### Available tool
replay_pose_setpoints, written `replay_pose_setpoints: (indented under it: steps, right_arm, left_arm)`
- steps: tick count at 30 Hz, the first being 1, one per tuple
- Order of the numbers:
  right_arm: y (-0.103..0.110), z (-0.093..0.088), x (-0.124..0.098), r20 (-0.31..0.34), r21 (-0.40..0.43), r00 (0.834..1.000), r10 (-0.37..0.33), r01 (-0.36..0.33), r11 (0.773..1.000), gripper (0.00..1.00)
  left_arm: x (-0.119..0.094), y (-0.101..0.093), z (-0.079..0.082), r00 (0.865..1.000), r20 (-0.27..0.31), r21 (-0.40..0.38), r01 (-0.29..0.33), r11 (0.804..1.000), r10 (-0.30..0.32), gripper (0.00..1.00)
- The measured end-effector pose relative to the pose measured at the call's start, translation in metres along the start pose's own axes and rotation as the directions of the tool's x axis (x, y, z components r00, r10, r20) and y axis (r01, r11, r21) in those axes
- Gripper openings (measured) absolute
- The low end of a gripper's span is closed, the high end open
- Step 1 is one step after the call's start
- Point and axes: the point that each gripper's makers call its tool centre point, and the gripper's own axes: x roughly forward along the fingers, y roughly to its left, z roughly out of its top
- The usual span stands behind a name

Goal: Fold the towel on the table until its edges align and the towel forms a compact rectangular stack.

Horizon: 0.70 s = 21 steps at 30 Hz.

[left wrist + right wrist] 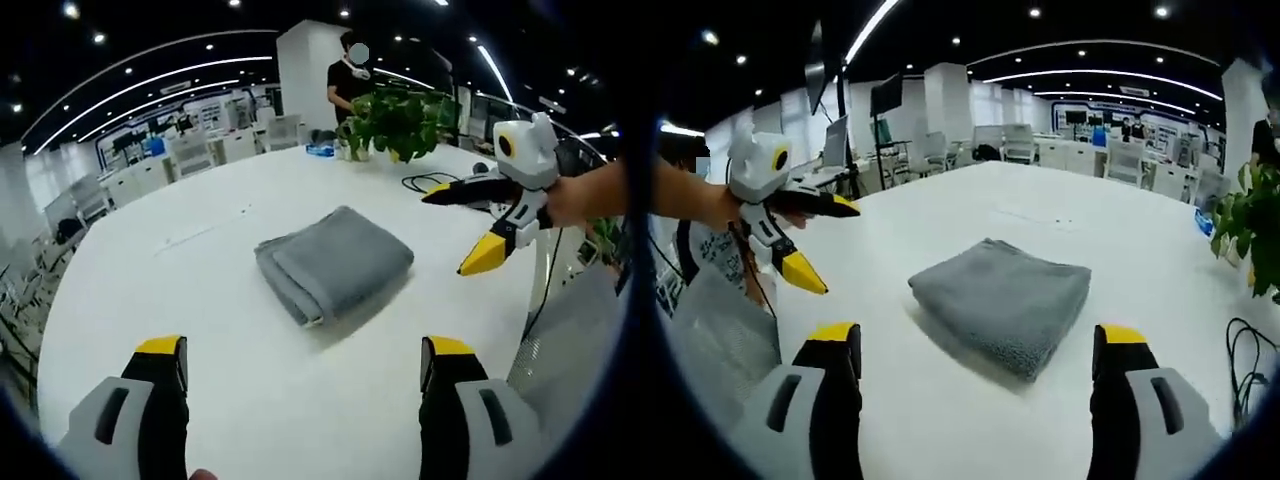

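Fingers: left gripper (305, 365) and right gripper (980, 352) both spread wide, holding nothing.
Towel: folded grey terry towel (335, 262) mid white table (200, 300), well apart from both.
Handling: looks soft, light, floppy; pinch stacked corners, I'd say.

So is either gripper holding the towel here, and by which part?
Nothing is held. The left gripper and right gripper are both open, apart from the folded towel on the table.

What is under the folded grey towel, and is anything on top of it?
The grey towel lies folded on the white table. Nothing sits on top. Both open grippers are off it. Anything beneath its layers is covered.
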Motion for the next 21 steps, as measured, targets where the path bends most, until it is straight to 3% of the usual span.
replay_pose_setpoints:
  steps: [3,21]
  right_arm:
    - [0.008,0.002,-0.006,0.022,0.083,0.999,0.028,-0.030,0.996,0.96]
    - [0.025,0.008,-0.040,0.077,0.062,0.997,0.031,-0.036,0.997,0.94]
  left_arm:
    - [-0.006,-0.003,-0.004,1.000,0.010,-0.009,0.000,1.000,0.000,0.99]
    - [-0.033,-0.020,-0.007,0.998,0.067,-0.014,-0.015,1.000,0.016,0.99]
